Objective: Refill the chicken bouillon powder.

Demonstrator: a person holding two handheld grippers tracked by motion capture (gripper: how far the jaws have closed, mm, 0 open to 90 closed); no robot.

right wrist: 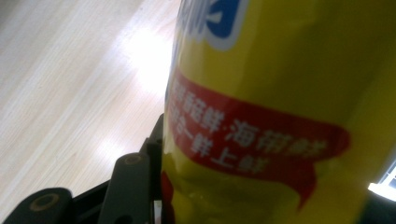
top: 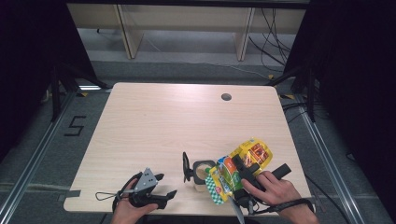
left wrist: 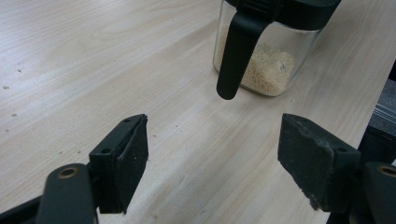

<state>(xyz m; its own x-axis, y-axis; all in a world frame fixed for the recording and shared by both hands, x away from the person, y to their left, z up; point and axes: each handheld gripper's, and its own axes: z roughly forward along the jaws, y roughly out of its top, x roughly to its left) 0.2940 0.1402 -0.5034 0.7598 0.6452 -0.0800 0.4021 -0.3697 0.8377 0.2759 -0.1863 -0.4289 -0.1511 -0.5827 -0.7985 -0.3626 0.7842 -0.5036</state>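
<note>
A yellow snack bag (top: 240,165) is pinched in the right claw (top: 243,173) near the tabletop's (top: 154,121) front edge, at about five o'clock of its middle. The bag is tipped, with its lower end over the open glass jar (top: 201,173) just at its nine o'clock. In the right claw's view the bag's glossy face (right wrist: 280,116) is pressed against one jaw. The jar's black lid (top: 186,167) stands flipped up at the jar's nine o'clock side, and a layer of pale crumbs (left wrist: 268,70) is seen at the bottom of the jar. The step in hand is judged to be pouring from the bag into the jar.

For a clean pour, the bag's mouth should be kept centred over the jar's opening and the tilt raised slowly, since loose grains (left wrist: 14,79) are already scattered on the wood. The grip should be kept firm on the slippery film. The left claw (top: 161,185) rests spread wide and empty at the jar's eight o'clock, and could be brought in to steady the jar if it shifts.
</note>
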